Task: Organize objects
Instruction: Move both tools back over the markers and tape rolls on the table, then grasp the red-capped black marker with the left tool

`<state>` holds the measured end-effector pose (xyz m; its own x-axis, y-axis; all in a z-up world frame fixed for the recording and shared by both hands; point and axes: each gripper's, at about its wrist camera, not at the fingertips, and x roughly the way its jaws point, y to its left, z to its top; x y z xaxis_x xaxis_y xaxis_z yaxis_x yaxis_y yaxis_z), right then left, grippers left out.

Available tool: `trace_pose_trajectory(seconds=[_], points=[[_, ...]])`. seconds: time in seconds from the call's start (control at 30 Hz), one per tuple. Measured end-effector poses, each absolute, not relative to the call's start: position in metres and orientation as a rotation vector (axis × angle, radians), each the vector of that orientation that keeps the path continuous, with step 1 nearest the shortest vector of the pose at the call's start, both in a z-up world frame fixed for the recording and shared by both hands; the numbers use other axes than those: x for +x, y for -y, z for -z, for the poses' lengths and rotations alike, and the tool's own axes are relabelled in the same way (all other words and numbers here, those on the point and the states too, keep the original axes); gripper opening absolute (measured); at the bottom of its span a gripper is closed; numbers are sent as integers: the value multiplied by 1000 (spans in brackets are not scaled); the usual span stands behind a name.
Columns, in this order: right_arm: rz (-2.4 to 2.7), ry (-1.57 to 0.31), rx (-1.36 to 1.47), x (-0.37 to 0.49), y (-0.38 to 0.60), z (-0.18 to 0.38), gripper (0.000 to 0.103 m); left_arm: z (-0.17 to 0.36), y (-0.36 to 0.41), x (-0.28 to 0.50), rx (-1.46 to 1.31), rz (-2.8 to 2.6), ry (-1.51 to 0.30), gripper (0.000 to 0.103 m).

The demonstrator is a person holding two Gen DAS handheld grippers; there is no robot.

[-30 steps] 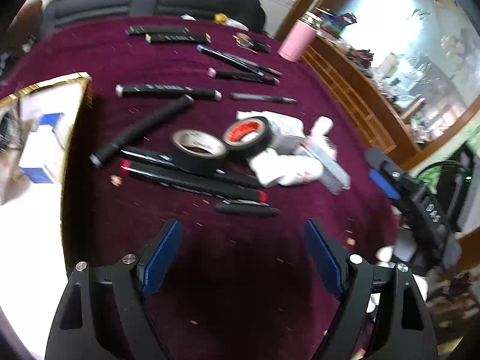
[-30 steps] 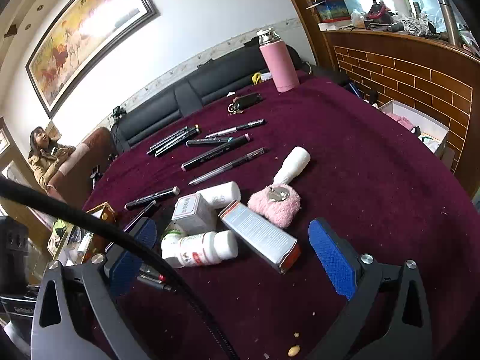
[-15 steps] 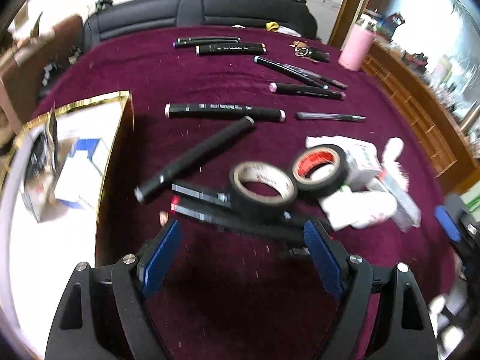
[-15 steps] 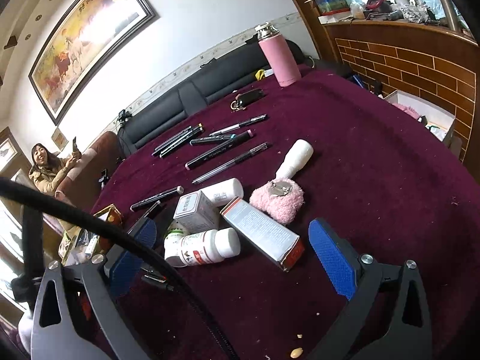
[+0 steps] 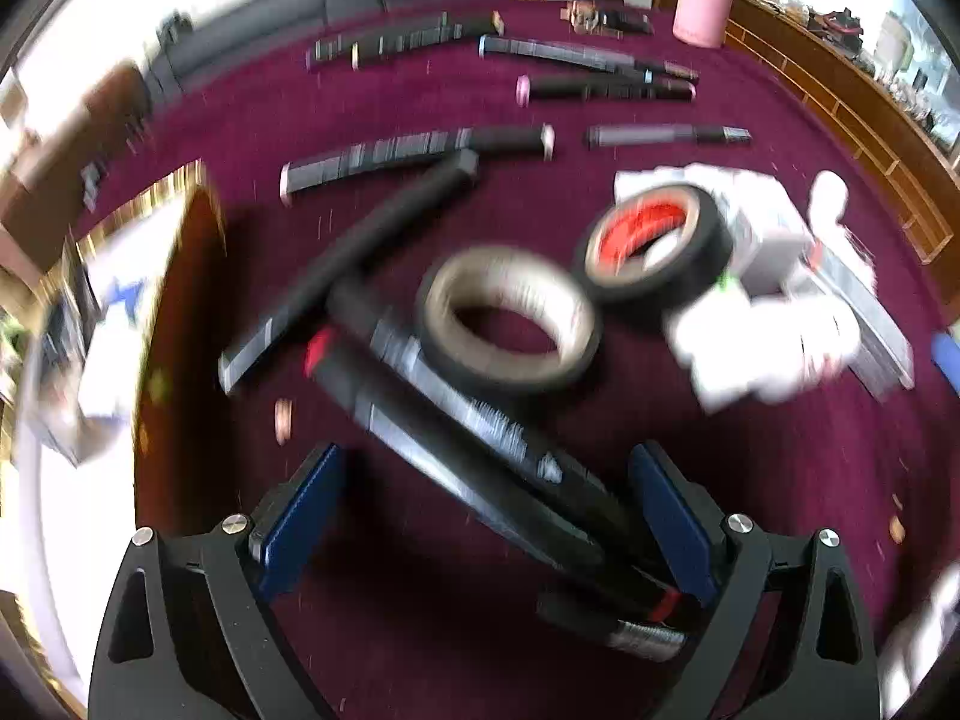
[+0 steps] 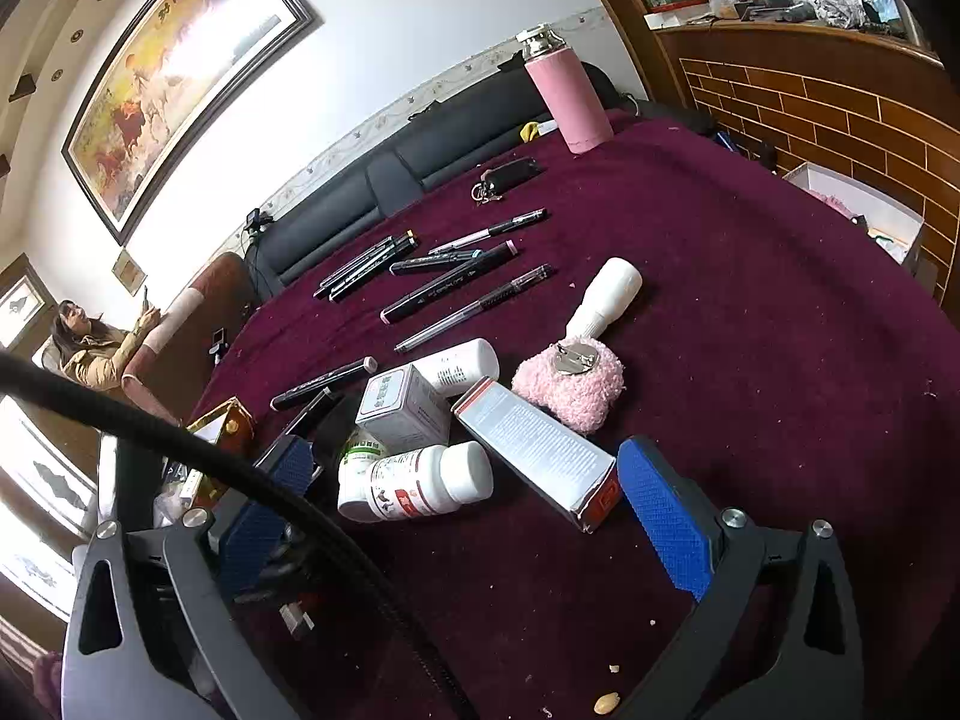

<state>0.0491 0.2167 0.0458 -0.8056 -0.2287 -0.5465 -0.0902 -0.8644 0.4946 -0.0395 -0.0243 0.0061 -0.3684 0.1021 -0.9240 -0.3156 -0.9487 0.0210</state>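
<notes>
My left gripper (image 5: 483,516) is open, low over the maroon tablecloth (image 5: 750,480). Black markers with a red cap (image 5: 456,414) lie slanted between its blue pads (image 5: 297,513), not gripped. Two black tape rolls lie just beyond: a beige-cored one (image 5: 507,318) and a red-cored one (image 5: 654,246). My right gripper (image 6: 462,510) is open and empty, in front of a white pill bottle (image 6: 414,483), a grey box with a red end (image 6: 537,450) and a small white carton (image 6: 402,408).
More markers (image 5: 414,159) and pens (image 6: 468,276) lie scattered farther back. A gold-edged box (image 5: 108,312) sits at the left. A pink flask (image 6: 567,96), a key pouch (image 6: 507,174), a pink fluffy item (image 6: 573,387) and white bottles (image 6: 603,300) are on the cloth. A black cable (image 6: 240,474) crosses the right view.
My left gripper has moved forward and down, so the markers now lie between its open fingers. The right gripper has stayed almost still.
</notes>
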Motion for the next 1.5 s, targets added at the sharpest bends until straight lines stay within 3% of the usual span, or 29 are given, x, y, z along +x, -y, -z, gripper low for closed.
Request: trace_pose_trajectory(seconds=[0.07, 0.3, 0.43, 0.47, 0.5, 0.53, 0.8, 0.97, 1.2, 1.5], points=[[2798, 796, 956, 49, -217, -45, 103, -9, 35, -26, -1599, -2351, -327, 92], [2789, 782, 975, 47, -215, -44, 103, -49, 89, 2, -1463, -2371, -50, 92], [2790, 771, 985, 47, -213, -43, 103, -46, 80, -6, -1469, -2401, -84, 89], [2789, 771, 986, 47, -213, -43, 103, -41, 78, -10, -1473, -2399, -98, 84], [2790, 771, 989, 48, -213, -43, 103, -38, 75, -13, -1485, -2401, -112, 68], [2790, 772, 992, 47, -214, -43, 103, -34, 71, -16, -1504, -2406, -140, 59], [2755, 798, 986, 47, -216, -43, 103, -23, 85, -22, -1560, -2436, -199, 58], [2747, 778, 974, 47, -212, -44, 103, -39, 76, -18, -1464, -2473, -75, 58], [2738, 785, 978, 47, -212, -43, 103, -12, 43, -34, -1543, -2522, -359, 59], [2719, 764, 992, 44, -207, -42, 103, -10, 56, -31, -1521, -2481, -349, 60]])
